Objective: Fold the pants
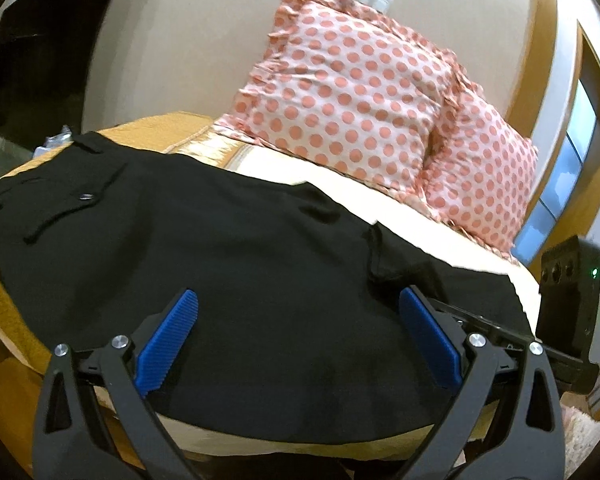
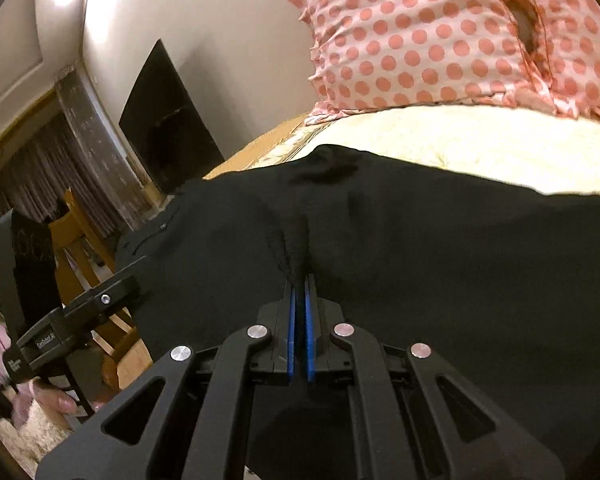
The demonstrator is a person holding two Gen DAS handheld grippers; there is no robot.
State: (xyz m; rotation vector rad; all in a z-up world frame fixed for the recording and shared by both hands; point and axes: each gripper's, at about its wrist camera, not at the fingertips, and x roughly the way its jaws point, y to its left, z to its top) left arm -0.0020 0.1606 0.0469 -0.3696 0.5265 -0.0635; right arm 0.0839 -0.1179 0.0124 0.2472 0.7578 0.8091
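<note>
Black pants [image 1: 220, 240] lie spread across the bed, waistband with a button at the far left. My left gripper [image 1: 298, 316] is open, its blue pads wide apart just above the pants' near part. In the right wrist view the pants [image 2: 420, 240] fill the middle. My right gripper [image 2: 300, 284] is shut on a pinched ridge of the black fabric, which bunches up between the blue pads. The right gripper's body shows at the right edge of the left wrist view [image 1: 568, 292].
Two pink polka-dot pillows [image 1: 360, 92] lean against the wall behind the pants. A cream blanket [image 2: 460, 144] and yellow bedcover [image 1: 4, 300] lie under them. A wooden chair [image 2: 80, 240] and dark panel [image 2: 168, 120] stand left of the bed.
</note>
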